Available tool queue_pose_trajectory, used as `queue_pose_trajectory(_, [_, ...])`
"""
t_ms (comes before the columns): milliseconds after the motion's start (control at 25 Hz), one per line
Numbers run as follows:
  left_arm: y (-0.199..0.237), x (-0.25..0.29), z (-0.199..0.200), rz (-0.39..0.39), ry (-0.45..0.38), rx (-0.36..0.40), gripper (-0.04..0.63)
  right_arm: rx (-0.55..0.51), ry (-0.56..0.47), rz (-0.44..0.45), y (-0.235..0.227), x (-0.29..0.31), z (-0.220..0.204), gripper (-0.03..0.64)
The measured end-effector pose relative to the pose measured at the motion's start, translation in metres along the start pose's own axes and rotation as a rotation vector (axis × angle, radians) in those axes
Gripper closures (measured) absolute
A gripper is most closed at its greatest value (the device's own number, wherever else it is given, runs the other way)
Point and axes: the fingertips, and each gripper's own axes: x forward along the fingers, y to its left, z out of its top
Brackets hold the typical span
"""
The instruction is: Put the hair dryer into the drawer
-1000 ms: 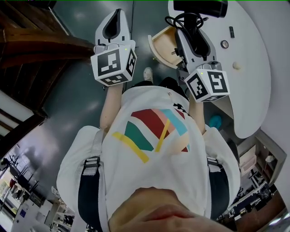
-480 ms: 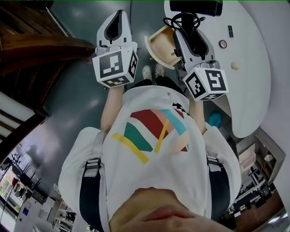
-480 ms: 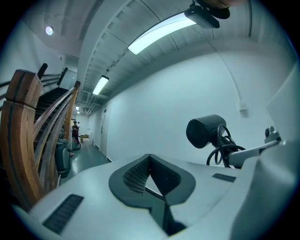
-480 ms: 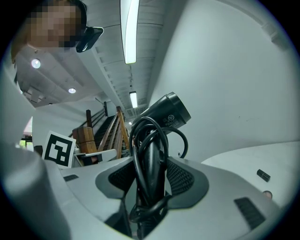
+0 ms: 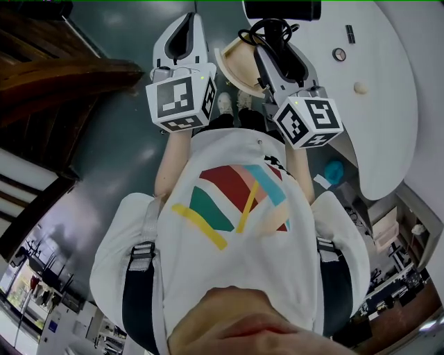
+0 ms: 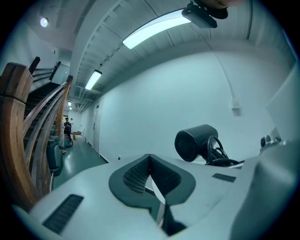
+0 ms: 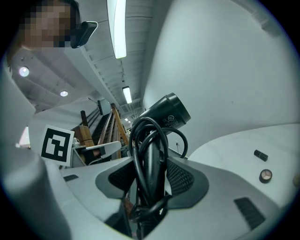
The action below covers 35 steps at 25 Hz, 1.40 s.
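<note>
Hair dryer (image 7: 164, 112) is clamped in right gripper (image 7: 149, 180) mid-carry, left gripper (image 6: 151, 164) closed empty; lowering into drawer (image 5: 236, 69) is probably needed next.

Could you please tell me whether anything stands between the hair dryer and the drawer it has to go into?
Nothing visible does. The right claw grips the hair dryer right by the open drawer, whose visible inside looks bare. The left claw, shut and empty, stands off to the drawer's left.
</note>
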Motion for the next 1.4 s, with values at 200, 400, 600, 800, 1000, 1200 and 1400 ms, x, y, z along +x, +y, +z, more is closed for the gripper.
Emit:
queue_pose_trajectory(200, [-0.001, 0.01, -0.005, -0.02, 0.041, 0.0, 0.58, 0.141, 0.068, -0.045, -0.017, 0.003, -0.026, 0.405])
queue_pose_trajectory(400, [-0.005, 0.015, -0.03, -0.049, 0.091, 0.003, 0.58, 0.249, 0.163, -0.104, -0.03, -0.004, -0.081, 0.405])
queue_pose_trajectory(600, [-0.008, 0.022, -0.058, -0.082, 0.152, 0.009, 0.58, 0.334, 0.263, -0.128, -0.026, -0.007, -0.133, 0.405])
queue_pose_trajectory(800, [-0.014, 0.022, -0.092, -0.109, 0.221, -0.002, 0.58, 0.417, 0.355, -0.128, -0.022, -0.008, -0.178, 0.405])
queue_pose_trajectory(1000, [-0.016, 0.02, -0.114, -0.127, 0.271, -0.011, 0.58, 0.503, 0.432, -0.146, -0.017, -0.016, -0.22, 0.405])
queue_pose_trajectory(1200, [-0.02, 0.02, -0.12, -0.144, 0.285, -0.013, 0.58, 0.562, 0.496, -0.206, -0.027, -0.031, -0.258, 0.405])
queue_pose_trajectory(1400, [-0.018, 0.02, -0.125, -0.16, 0.299, -0.008, 0.58, 0.685, 0.508, -0.273, -0.038, -0.036, -0.272, 0.405])
